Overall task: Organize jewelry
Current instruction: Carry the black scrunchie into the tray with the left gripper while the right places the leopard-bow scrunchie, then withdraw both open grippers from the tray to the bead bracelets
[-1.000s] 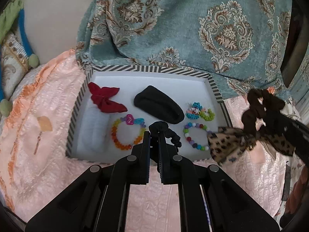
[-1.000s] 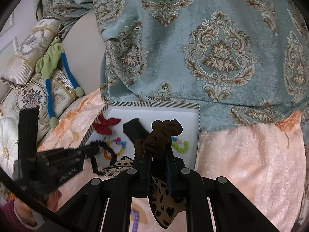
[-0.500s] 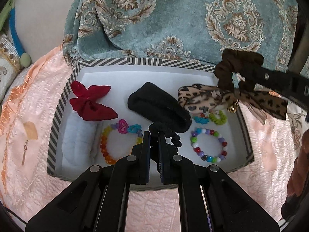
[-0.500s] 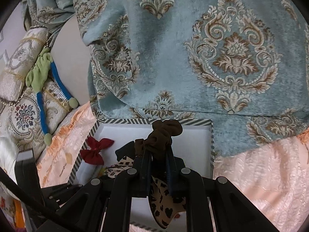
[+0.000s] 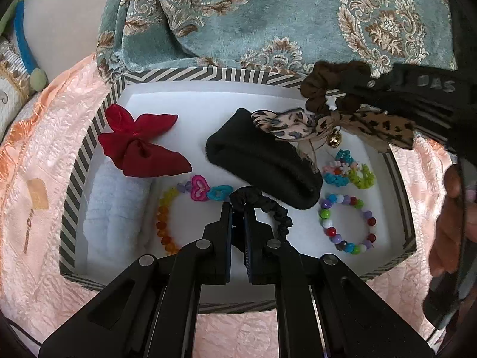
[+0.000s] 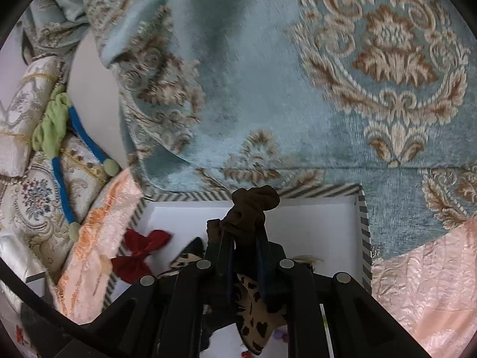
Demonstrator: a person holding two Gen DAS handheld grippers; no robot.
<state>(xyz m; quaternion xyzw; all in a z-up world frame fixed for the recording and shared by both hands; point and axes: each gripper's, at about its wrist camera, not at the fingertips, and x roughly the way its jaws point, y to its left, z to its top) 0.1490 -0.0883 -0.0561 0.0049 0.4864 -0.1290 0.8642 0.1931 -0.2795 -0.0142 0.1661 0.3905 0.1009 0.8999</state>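
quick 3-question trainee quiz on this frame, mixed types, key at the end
1. True or false: the left gripper is shut on the black scrunchie.
2. What does the right gripper hold? A) red bow B) brown scrunchie with leopard bow C) bead bracelet
3. Fill in: the red bow lies inside the striped ____.

Key: 1 true; 2 B, the brown scrunchie with leopard bow; 3 box.

Across the top of both views, teal damask fabric (image 5: pixel 268 24) with beige and brown medallions. Lower down, quilted peach bedspread (image 5: pixel 38 155). At far left, embroidered cream cushions (image 6: pixel 32 197), a green-and-blue cord tie (image 6: pixel 56 137), pale wall (image 5: pixel 59 29). Soft daylight.
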